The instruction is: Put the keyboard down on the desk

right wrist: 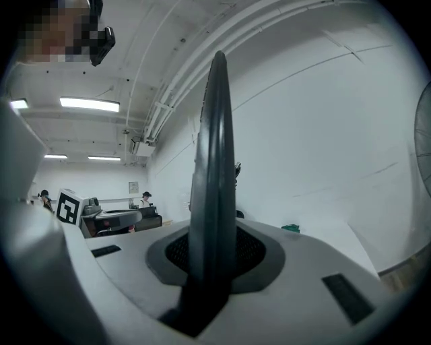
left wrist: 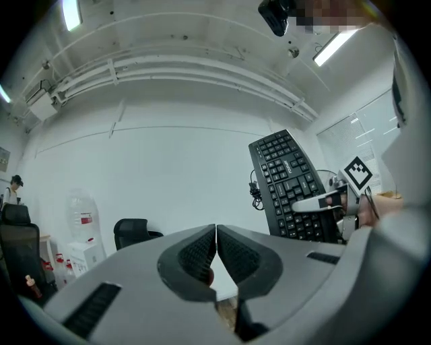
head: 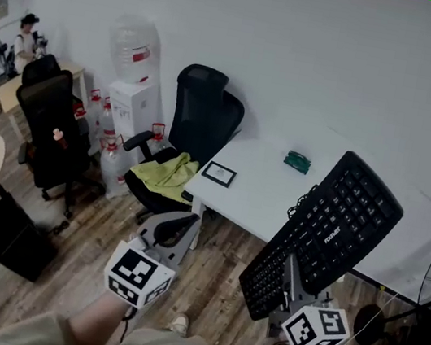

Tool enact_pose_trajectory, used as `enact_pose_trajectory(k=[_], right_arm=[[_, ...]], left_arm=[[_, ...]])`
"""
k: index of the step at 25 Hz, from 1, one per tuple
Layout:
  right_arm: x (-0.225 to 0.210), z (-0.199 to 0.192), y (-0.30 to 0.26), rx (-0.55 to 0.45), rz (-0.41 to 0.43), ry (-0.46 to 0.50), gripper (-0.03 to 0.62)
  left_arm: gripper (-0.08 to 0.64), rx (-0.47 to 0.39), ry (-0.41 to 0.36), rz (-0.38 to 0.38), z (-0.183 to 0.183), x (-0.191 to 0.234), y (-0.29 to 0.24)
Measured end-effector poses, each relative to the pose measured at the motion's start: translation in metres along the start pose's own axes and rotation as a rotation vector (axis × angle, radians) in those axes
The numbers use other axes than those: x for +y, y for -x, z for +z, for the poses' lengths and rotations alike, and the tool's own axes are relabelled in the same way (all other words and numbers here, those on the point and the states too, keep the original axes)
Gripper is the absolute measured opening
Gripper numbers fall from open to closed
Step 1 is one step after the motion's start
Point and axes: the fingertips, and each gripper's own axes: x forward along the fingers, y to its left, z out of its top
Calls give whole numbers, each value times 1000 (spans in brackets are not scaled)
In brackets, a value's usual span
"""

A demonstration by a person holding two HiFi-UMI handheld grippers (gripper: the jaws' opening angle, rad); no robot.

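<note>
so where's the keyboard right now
Head view, right side: the keyboard hangs tilted over the near edge of the desk, its low end clamped in the right gripper.

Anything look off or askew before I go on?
The keyboard hangs tilted in the air, not on the desk, pinched at one end by the right tool, its cable loose. A yellow-green cloth lies crumpled on the office chair.

Hardly any print here is clear enough to read. The keyboard (head: 324, 236) carries one short white word among its keys, too small to spell out. The water bottle (head: 135, 50) has a red label, and a black-framed card (head: 219, 174) lies at the left edge of the desk (head: 261, 196); both are illegible.
</note>
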Motion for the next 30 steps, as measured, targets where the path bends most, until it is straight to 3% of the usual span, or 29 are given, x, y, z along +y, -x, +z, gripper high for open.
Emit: enact_pose_trajectory(k=[4,12,21,30], right_arm=[[5,5,-3,-34,-20,-7,101],[-1,-1,-14,-69,-3,-68,101],[13,2,-15,-78,-22,-107,101],[39,-3,-4,-109,-39,-104,101]], left_arm=[[26,-36,3,-25,4,10,-2],[26,-23,-12,-26,-17,14,-8],[26,-23,24,-55,-10,25,7],[26,-38,-26,-83,1,23,18]])
